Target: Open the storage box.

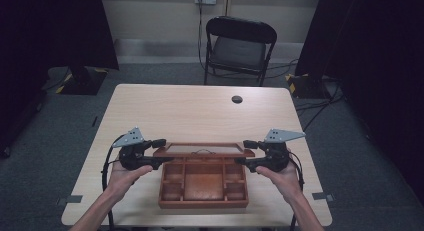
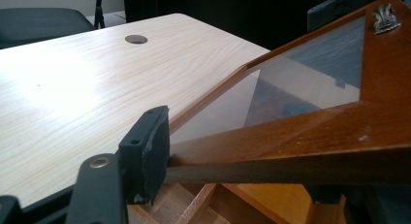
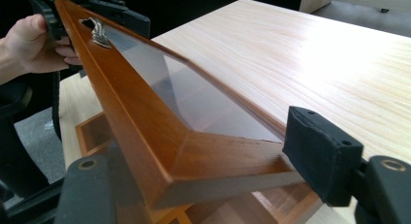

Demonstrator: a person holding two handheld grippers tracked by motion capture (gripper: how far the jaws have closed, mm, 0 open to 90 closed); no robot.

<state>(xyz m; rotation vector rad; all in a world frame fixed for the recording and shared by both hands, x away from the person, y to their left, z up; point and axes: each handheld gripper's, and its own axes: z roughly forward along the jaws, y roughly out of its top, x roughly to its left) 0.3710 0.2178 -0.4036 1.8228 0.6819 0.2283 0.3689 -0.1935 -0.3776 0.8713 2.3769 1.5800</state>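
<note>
A brown wooden box [image 1: 202, 204] with several compartments sits near the table's front edge. Its glass-paned lid [image 1: 204, 150] is raised off the box and tilted up at the far side. My left gripper [image 1: 163, 151] is shut on the lid's left end, with one pad [image 2: 150, 146] pressed against the lid frame [image 2: 300, 132]. My right gripper [image 1: 243, 152] is shut on the lid's right end, and the frame [image 3: 160, 132] sits between its jaws [image 3: 208, 178]. A small metal clasp [image 3: 98, 32] is fixed to the lid's front rail.
The light wooden table [image 1: 190, 111] stretches bare beyond the box, with a round cable hole [image 1: 237, 99] at the far right. A black folding chair [image 1: 239, 46] stands behind the table. Dark curtains hang at both sides, and cables run across the floor.
</note>
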